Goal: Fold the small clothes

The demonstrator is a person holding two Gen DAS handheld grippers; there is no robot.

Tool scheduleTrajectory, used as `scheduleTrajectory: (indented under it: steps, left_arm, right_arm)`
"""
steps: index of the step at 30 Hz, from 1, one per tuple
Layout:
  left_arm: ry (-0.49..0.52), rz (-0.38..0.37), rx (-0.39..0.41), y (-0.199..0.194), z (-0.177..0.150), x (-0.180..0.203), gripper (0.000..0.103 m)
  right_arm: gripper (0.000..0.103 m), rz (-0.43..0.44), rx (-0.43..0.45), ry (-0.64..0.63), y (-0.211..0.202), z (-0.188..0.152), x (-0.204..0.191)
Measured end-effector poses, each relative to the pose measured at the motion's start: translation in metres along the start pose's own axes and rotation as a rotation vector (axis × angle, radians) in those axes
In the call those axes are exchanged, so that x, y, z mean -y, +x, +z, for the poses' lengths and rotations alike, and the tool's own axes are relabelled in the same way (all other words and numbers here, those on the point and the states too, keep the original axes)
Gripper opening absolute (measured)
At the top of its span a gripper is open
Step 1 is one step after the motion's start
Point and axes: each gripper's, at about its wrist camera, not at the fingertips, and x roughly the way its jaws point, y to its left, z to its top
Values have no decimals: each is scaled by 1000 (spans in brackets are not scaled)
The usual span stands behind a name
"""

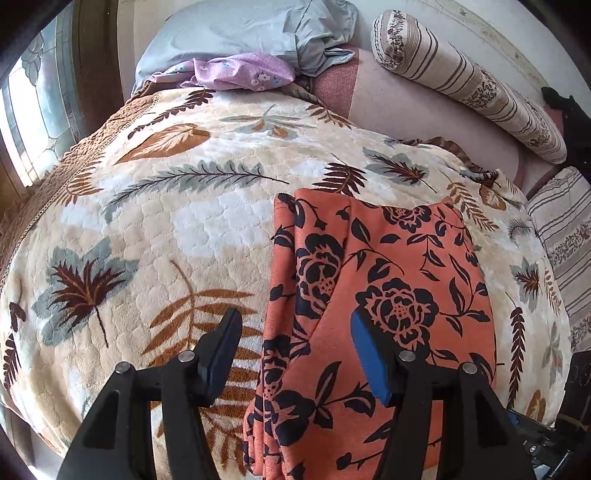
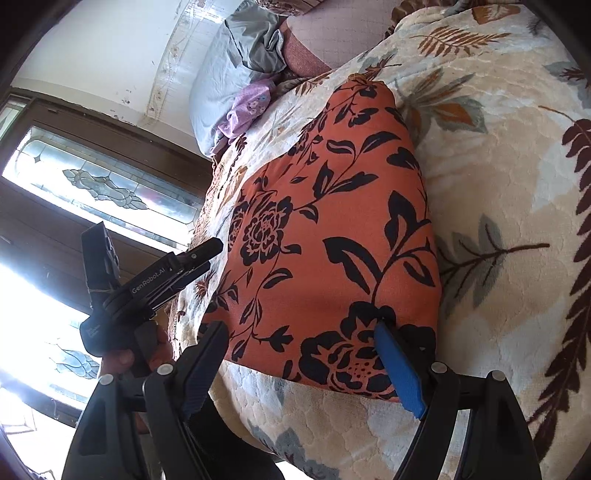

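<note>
An orange garment with a black flower print [image 1: 380, 295] lies folded in a narrow stack on the cream leaf-print blanket [image 1: 166, 221]. My left gripper [image 1: 295, 332] is open above the garment's near left edge, holding nothing. In the right wrist view the same garment [image 2: 325, 236] lies flat. My right gripper [image 2: 299, 347] is open over its near end, its blue-padded right finger [image 2: 399, 369] against the cloth. The left gripper [image 2: 207, 254] shows there too, held by a hand at the left.
A pale blue pillow [image 1: 240, 33] and a lilac cloth [image 1: 243, 72] lie at the bed's head. A striped bolster [image 1: 465, 81] lies at the right. A leaded glass window [image 2: 103, 184] is beside the bed.
</note>
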Motion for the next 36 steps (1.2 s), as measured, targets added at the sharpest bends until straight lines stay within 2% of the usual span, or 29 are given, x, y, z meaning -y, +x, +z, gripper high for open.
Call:
scheduleTrajectory:
  steps: [14,18,25,28,30,31,34,36]
  left_arm:
    - [-4,2,-10,-3,-6,-8,62]
    - [13,17,1,-5,-5,-4,70]
    - [27,35,-17,1,-5,3,70]
    - [35,31,-32,4,-5,3,70]
    - [32,11,-44,6,-4,1,70]
    - [27,-13,-50,7,-4,0,70]
    - [-17,-130,-74,12,0,-7,70]
    - [-41,-208,-93,17,2,-8,70]
  right_arm:
    - [86,-14,12,-28,0,-2,-3]
    - [86,-3,7,-27,-2,-2,-3]
    - [86,23,-17,-19,-7,2,-1]
    - [86,34,32,-28,-25,9,-5]
    - [86,35,77,-24,-40,18,-2]
    - [90,24,93,-13,-46,25,3]
    - [94,-19,96,65,-50,45,27]
    - [94,-4,74,127,-44,59,44]
